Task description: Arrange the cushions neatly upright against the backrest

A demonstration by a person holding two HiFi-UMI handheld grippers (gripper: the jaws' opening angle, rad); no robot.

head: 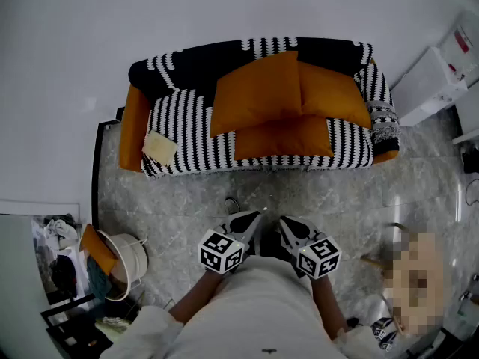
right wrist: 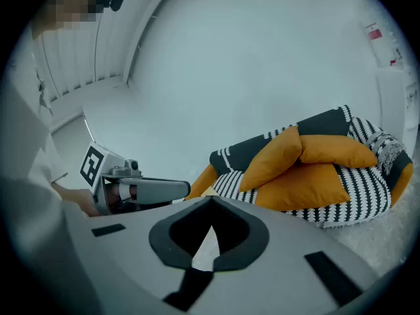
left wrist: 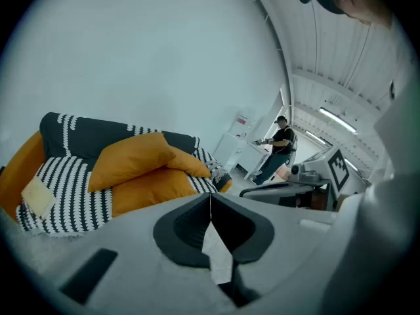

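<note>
Close to the person's body, the left gripper (head: 253,219) and the right gripper (head: 288,226) sit side by side, both aimed forward and slightly downward at the sofa (head: 135,126). Each gripper view shows its own jaws pressed together with nothing between them, so neither tool carries a load. Both tools stand well apart from the sofa, with marble floor (head: 337,193) between them and it; this reads as a ready posture before any approach. On the seat, over a black-and-white striped throw (head: 183,122), three orange cushions lie heaped toward the right half. The large cushion (head: 257,92) leans tilted against the backrest (head: 194,62) and overlaps the second cushion (head: 333,92) to its right. The third cushion (head: 283,137) lies flat at the near seat edge, and the other two rest partly on it. No cushion stands squarely upright, so the task appears not yet begun. The third cushion probably props the two above it; lifting those first should keep the pile from sliding. A small cream item (head: 159,148) lies on the left of the seat, apart from the cushions.
</note>
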